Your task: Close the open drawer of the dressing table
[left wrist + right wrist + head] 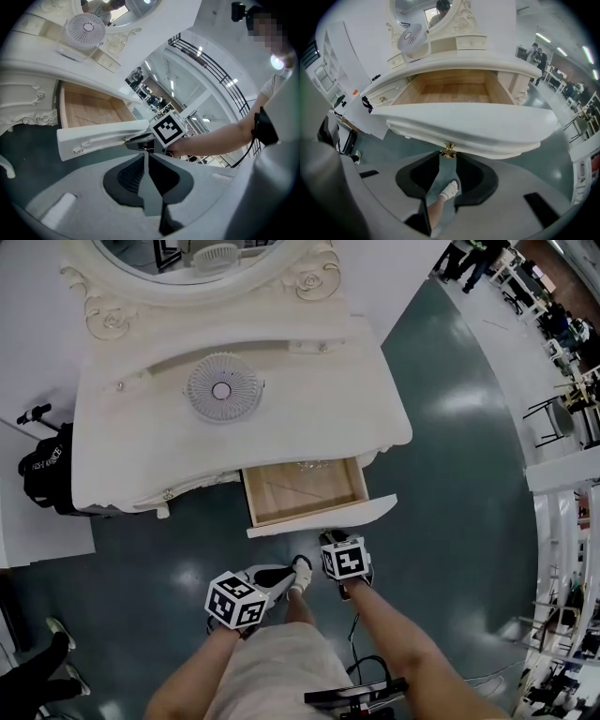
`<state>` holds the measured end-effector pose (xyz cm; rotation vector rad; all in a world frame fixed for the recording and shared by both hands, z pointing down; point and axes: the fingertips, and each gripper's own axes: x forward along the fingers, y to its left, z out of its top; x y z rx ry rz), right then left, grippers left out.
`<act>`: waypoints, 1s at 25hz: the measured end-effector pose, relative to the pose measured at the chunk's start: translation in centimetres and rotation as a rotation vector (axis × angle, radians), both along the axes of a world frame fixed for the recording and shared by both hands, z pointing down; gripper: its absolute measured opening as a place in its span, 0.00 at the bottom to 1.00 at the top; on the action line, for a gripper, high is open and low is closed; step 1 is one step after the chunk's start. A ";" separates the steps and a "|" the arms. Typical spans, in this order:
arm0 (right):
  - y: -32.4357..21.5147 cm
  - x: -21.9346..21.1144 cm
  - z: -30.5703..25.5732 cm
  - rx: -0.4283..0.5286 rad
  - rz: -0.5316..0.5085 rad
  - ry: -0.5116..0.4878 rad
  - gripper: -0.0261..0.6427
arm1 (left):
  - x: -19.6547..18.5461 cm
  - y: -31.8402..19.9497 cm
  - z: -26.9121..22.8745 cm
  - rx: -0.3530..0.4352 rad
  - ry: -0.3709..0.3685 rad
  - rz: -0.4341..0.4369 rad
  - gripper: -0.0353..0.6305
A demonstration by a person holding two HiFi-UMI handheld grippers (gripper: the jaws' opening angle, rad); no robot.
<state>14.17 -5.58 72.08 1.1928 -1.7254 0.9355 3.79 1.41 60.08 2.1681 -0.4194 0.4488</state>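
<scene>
While drawer stands open, right gripper jaws on front-edge knob

The white table stands on a glossy dark green floor, with a carved mirror frame rising along its back edge. 1 round white fan sits on the top near the middle, its grille turned upward. Under the front edge, toward the right, 1 drawer stands pulled out. Its bare wooden bottom shows, and its curved white front carries a brass knob. A black bag shows just beside the table's left end.
</scene>
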 end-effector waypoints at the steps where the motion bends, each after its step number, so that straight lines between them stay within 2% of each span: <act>1: -0.2 0.0 0.0 0.001 -0.002 -0.002 0.22 | 0.0 -0.1 0.1 -0.002 0.000 -0.004 0.08; 25: -4.2 -0.6 0.2 -0.017 -0.058 -0.012 0.22 | 0.5 -3.2 1.4 -0.028 -0.002 -0.060 0.08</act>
